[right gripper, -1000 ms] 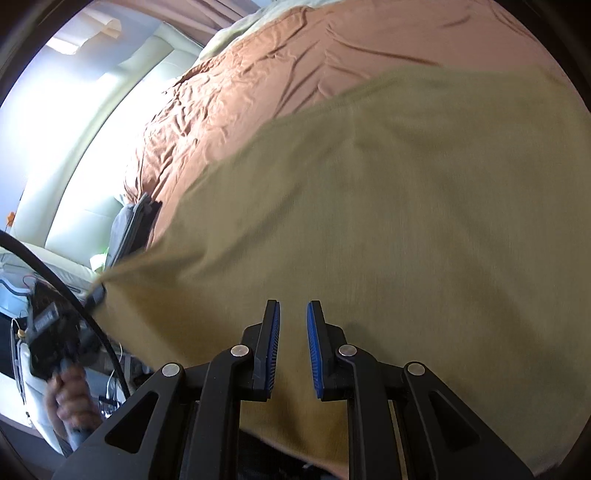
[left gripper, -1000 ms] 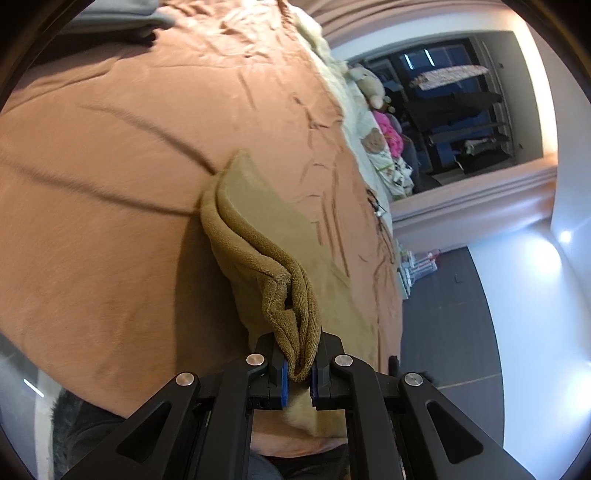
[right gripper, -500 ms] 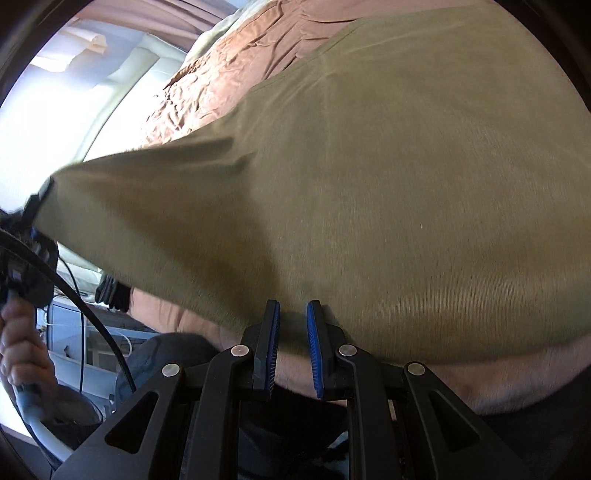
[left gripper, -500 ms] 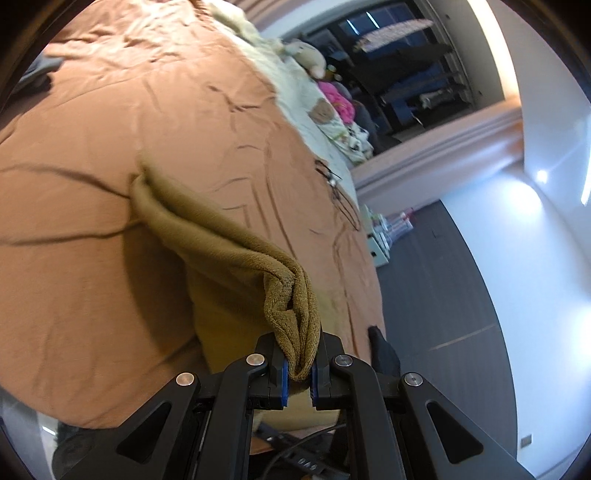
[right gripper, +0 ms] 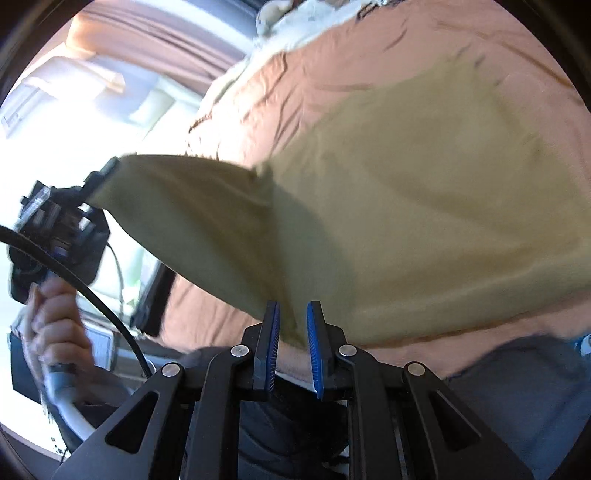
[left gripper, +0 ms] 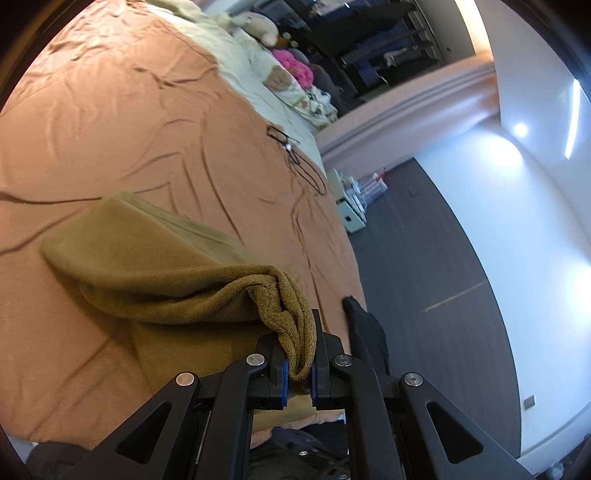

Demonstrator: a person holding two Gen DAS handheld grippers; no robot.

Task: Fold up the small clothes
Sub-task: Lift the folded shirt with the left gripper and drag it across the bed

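Left jaws (left gripper: 297,380) clench the olive garment's (left gripper: 155,269) bunched corner (right jaws (right gripper: 291,343) parted, ungripping).

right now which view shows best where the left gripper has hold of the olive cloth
The left wrist view: the left gripper pinches a bunched corner of the olive cloth between its blue pads. The right wrist view shows that grip only small and blurred, far left.

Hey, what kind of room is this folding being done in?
Most likely a bedroom. The olive cloth pinched in the left gripper lies on a wide bed with a rumpled rust-brown bedspread, stuffed toys sit at its far end, and open clothes shelves stand behind them.
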